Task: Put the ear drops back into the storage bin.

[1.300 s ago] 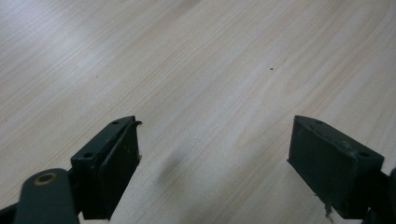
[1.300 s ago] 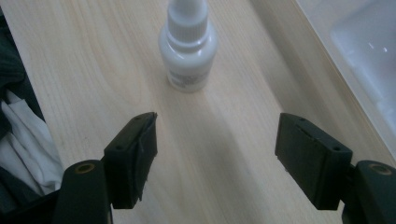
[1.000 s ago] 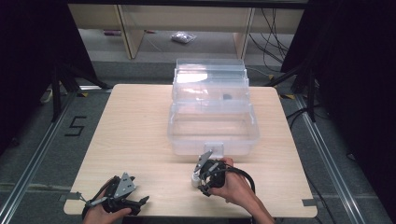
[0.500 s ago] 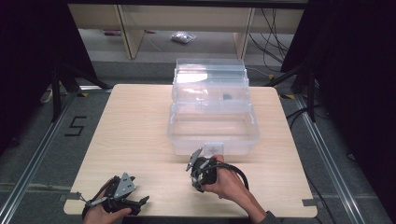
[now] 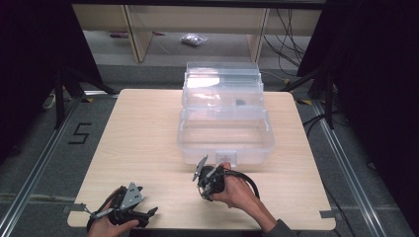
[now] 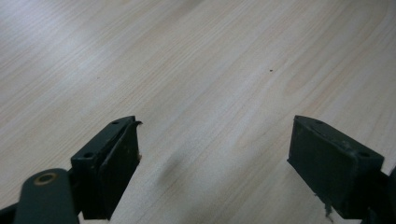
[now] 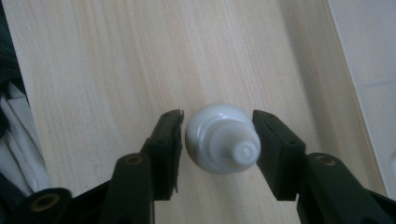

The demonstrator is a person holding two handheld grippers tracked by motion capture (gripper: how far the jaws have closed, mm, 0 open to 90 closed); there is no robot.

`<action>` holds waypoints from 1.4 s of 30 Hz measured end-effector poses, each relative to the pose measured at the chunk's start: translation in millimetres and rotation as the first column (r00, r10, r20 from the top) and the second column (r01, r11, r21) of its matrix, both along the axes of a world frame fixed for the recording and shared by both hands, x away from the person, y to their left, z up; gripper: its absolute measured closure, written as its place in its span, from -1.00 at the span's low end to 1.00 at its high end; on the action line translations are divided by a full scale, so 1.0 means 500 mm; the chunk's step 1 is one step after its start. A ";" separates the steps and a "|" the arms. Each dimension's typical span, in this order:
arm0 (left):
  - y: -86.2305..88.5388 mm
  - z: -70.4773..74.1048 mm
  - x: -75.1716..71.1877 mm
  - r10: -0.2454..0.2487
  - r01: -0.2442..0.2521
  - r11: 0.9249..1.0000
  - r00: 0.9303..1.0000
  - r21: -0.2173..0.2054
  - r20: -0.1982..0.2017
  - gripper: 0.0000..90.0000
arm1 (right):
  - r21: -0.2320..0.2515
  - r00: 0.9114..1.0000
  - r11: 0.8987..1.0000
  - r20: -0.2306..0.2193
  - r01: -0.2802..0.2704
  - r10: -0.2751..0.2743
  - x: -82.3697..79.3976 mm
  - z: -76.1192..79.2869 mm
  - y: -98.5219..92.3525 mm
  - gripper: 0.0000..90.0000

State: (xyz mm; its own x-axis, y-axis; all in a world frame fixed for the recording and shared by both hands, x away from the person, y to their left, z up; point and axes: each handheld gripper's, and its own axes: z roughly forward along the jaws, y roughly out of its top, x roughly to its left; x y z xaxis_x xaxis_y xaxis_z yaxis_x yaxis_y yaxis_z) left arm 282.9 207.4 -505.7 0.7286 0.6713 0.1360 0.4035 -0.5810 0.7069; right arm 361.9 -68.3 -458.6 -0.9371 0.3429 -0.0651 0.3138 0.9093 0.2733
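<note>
Right gripper view shows one small white bottle, ribbed at the neck and capped, sitting between the jaws of the right gripper. The right-hand jaw presses its side and the left-hand jaw looks to touch or nearly touch, so I judge it grasped. The cap points toward the camera, so the bottle seems held sideways by its shoulder, probably so it can be carried over a rim and dropped in.

High view puts that gripper just in front of the one clear box, near its front latch. The box stands mid-table with its lid tipped back, which leaves the tub ready to take something. One small dark item lies in the lid part; I cannot tell what it is.

Left gripper sits at the near left edge of the table, well apart from the box. In the left gripper view its two jaws are spread wide over bare wood with nothing between them, seemingly parked while the other hand works.
</note>
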 end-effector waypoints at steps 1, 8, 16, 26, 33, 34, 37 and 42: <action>0.000 0.000 0.000 0.000 0.000 1.000 1.000 0.000 0.000 -0.65 | -0.003 1.000 1.000 0.005 -0.007 0.007 0.001 0.000 0.000 0.32; 0.001 0.000 0.002 -0.003 0.003 1.000 1.000 0.001 -0.008 -0.65 | 0.003 0.997 0.998 0.027 -0.066 0.066 0.005 0.008 -0.001 0.34; 0.001 0.000 0.000 0.002 -0.002 1.000 1.000 -0.004 0.000 -0.65 | 0.016 0.999 0.999 0.016 -0.050 0.050 0.008 0.031 -0.004 0.34; 0.001 0.000 0.002 -0.003 0.003 1.000 1.000 0.002 -0.008 -0.65 | 0.027 1.000 1.000 -0.003 -0.009 0.009 0.015 0.059 -0.029 0.34; 0.001 0.000 0.002 -0.003 0.003 1.000 1.000 0.002 -0.008 -0.65 | 0.046 1.000 0.999 -0.015 -0.014 0.014 0.019 0.078 -0.049 0.34; 0.001 0.000 0.002 -0.003 0.003 1.000 1.000 0.002 -0.008 -0.65 | 0.049 1.000 0.999 -0.016 -0.004 0.005 0.019 0.081 -0.053 0.34; 0.001 0.000 0.002 -0.004 0.004 1.000 1.000 0.002 -0.008 -0.65 | 0.049 1.000 0.999 -0.013 -0.013 0.013 0.024 0.088 -0.063 0.34; 0.001 -0.001 0.003 -0.002 0.002 1.000 1.000 0.005 -0.007 -0.65 | 0.057 1.000 0.998 -0.014 0.002 -0.001 0.025 0.099 -0.078 0.34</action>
State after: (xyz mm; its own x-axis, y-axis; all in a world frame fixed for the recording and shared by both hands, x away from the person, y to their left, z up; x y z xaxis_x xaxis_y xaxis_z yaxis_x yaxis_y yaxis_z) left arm 284.4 207.7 -506.4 0.7307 0.6693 0.1345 0.4071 -0.5854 0.7011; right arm 374.2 -107.5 -409.3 -0.9372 0.3473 -0.0324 0.3194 0.8917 0.3208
